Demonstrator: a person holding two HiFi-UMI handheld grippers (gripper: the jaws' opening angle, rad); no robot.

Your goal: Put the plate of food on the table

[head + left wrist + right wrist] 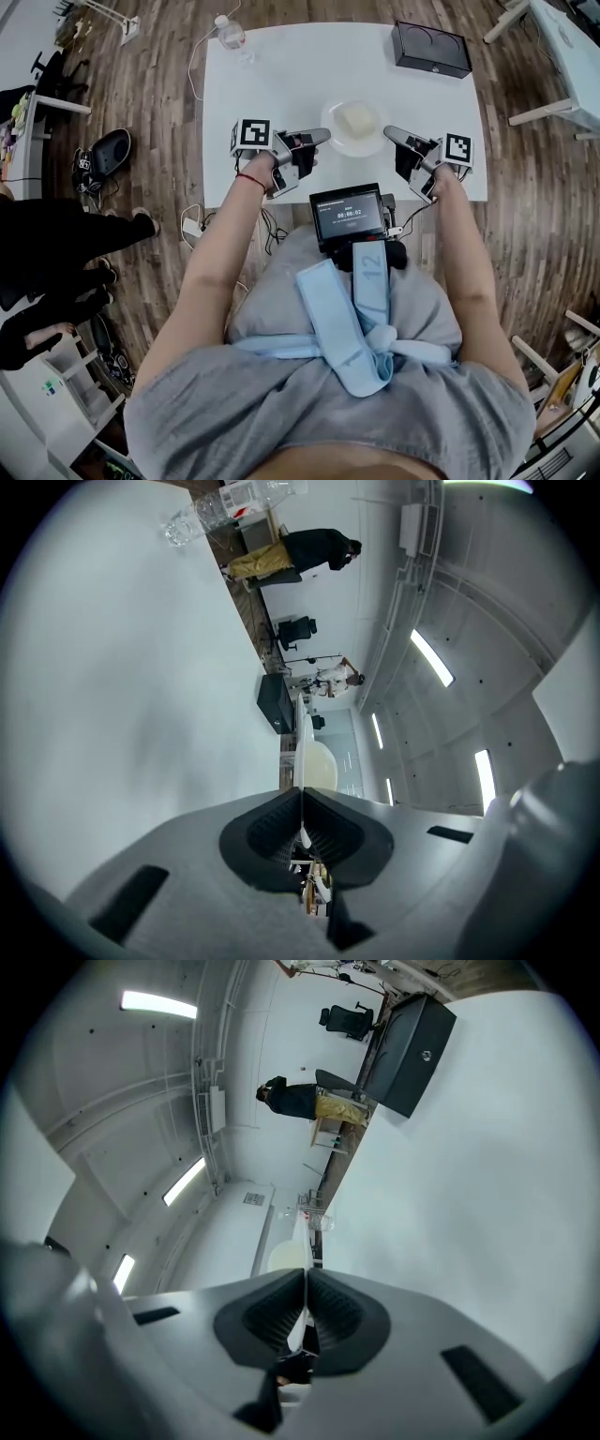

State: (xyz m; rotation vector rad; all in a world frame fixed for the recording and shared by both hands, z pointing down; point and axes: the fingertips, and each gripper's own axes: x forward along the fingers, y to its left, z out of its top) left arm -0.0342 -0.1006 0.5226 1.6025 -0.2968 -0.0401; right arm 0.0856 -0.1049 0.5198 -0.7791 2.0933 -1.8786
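A white plate [354, 128] with a pale block of food [355, 119] is over the near edge of the white table [281, 75]. My left gripper [324, 137] is shut on its left rim and my right gripper [388, 131] is shut on its right rim. In the left gripper view the plate rim [301, 747] runs edge-on into the closed left gripper [302, 806], with the food [320, 767] beside it. The right gripper view shows the same: the rim [301, 1241] is pinched in the right gripper [307, 1290]. I cannot tell whether the plate touches the table.
A black box [431, 49] lies at the table's far right corner and a clear bottle [230, 34] at its far edge. A screen device [349, 216] hangs at my chest. A person in black [56, 253] stands at the left. Another white table [562, 56] is at the right.
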